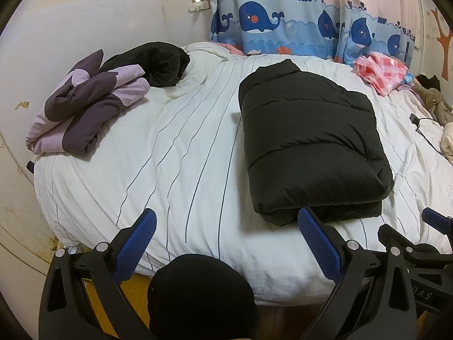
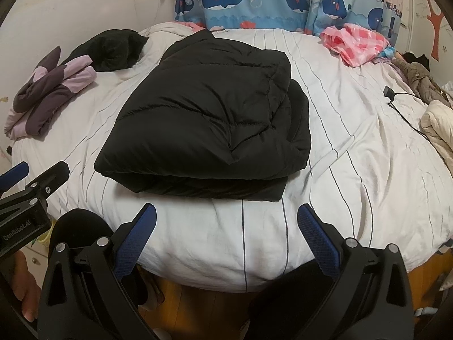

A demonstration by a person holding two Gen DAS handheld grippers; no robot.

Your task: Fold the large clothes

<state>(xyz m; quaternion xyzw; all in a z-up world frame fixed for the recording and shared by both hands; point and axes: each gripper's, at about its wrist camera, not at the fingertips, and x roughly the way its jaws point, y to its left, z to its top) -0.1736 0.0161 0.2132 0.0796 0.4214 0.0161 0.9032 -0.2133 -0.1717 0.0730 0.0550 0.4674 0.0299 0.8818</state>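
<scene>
Where the white striped bed cover is smoothest, near the front edge of the bed, a black puffer jacket lies folded into a thick rectangular bundle, its layered fold edge facing the cameras. Nothing holds it. The left gripper hovers above the bed's front edge with its blue-padded fingers spread wide apart and empty; in the left wrist view the jacket sits to the right, and the right finger's tip overlaps the bundle's near edge, though contact cannot be judged. The right gripper is likewise spread wide and empty, just short of the jacket's near edge and not touching it.

At the far left of the bed, a purple and lilac garment lies loosely crumpled, with a second black garment heaped just behind it. At the far right corner is a pink checked cloth. A black cable with a small plug trails across the cover's right side. Behind the bed hangs a curtain printed with blue whales.
</scene>
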